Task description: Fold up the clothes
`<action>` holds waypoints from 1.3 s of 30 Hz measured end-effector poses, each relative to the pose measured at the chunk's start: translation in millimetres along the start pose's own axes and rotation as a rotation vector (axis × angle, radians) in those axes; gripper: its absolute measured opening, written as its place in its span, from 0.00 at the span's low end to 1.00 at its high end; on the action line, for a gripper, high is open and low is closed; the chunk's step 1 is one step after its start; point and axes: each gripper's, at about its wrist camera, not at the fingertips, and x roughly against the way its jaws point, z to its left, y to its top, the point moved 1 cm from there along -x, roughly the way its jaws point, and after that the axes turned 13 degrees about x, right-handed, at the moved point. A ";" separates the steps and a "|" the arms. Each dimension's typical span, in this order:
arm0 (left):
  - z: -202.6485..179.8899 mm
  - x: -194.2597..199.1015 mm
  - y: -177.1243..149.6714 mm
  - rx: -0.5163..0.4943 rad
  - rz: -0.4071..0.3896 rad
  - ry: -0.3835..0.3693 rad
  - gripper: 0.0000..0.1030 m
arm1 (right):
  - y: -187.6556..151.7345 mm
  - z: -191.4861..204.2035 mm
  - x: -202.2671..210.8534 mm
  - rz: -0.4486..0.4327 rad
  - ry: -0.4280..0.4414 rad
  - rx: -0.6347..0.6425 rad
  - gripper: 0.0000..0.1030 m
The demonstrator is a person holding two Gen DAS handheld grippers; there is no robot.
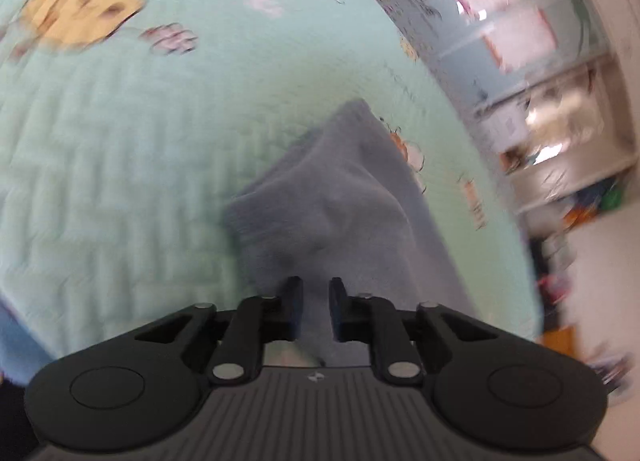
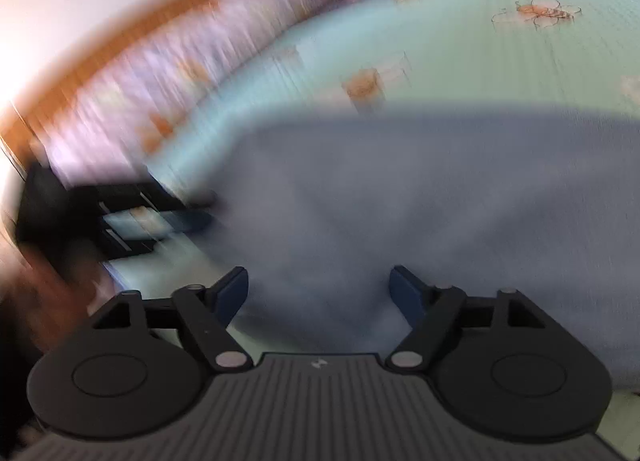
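While my left gripper (image 1: 315, 303) stands nearly closed with a fold of the grey-blue garment (image 1: 340, 197) running between its fingers, I can't tell that the pads truly pinch it. My right gripper (image 2: 319, 289) hangs wide open over the same cloth, holding nothing. The garment lies on the mint quilt (image 1: 120, 141) (both views are smeared). I judge the fold may slip free if I pull.

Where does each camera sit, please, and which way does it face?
Left wrist: on the left tongs, looking down along nearly closed fingers around a grey-blue fabric garment on a mint-green quilted bedspread.
Right wrist: on the right tongs, open over the garment; the left tongs show at left.
Shared: garment, bedspread.
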 end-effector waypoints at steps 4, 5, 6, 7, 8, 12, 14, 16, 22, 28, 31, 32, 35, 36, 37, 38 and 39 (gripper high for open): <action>2.5 16.9 -8.2 0.033 -0.048 -0.104 0.22 | 36.3 8.8 15.3 -0.072 0.042 0.005 0.72; 1.7 22.1 -9.9 0.023 -0.058 -0.142 0.22 | 49.0 12.6 14.5 -0.099 0.048 0.023 0.74; -6.4 21.6 -9.6 0.001 -0.065 -0.167 0.24 | 61.7 16.4 13.6 -0.125 0.054 0.042 0.75; -18.9 19.9 -11.0 -0.034 -0.074 -0.172 0.27 | 74.5 20.2 12.8 -0.152 0.060 0.060 0.75; -24.3 14.4 -8.8 -0.060 -0.084 -0.149 0.30 | 88.7 24.4 -0.9 -0.142 0.066 0.073 0.75; -5.1 -13.2 0.6 0.001 -0.086 -0.059 0.18 | 127.0 37.4 -72.5 -0.025 0.035 0.129 0.75; 23.3 -17.3 2.7 0.125 -0.071 -0.102 0.03 | 133.1 38.6 -117.5 0.110 0.010 0.139 0.74; 35.8 -16.2 5.4 0.197 -0.053 -0.153 0.03 | 132.5 32.5 -162.4 0.250 -0.092 0.242 0.72; 36.7 -4.3 4.2 0.123 -0.037 -0.161 0.03 | 146.7 31.3 -132.8 0.115 -0.055 0.140 0.74; 43.1 -1.4 1.3 0.154 -0.026 -0.188 0.03 | 152.1 50.8 -180.5 0.165 -0.159 0.459 0.77; 44.5 -2.4 2.6 0.153 -0.022 -0.195 0.03 | 158.9 40.3 -212.0 0.221 -0.271 0.562 0.82; 44.5 -2.2 3.2 0.154 -0.019 -0.199 0.03 | 168.1 34.6 -206.7 0.207 -0.277 0.498 0.80; 45.1 -1.2 4.7 0.164 -0.010 -0.212 0.03 | 177.2 36.5 -171.3 0.097 -0.211 0.423 0.81; 45.3 -0.4 4.6 0.160 -0.010 -0.210 0.03 | 174.9 41.1 -159.9 0.067 -0.173 0.423 0.81; 46.1 1.4 3.6 0.156 -0.011 -0.207 0.03 | 164.5 48.2 -159.9 0.100 -0.134 0.467 0.81; 46.4 2.1 3.0 0.158 -0.012 -0.206 0.03 | 153.1 55.7 -161.5 0.143 -0.095 0.516 0.81; 43.3 0.1 4.5 0.159 -0.012 -0.204 0.03 | 142.1 61.2 -170.8 0.200 -0.092 0.588 0.80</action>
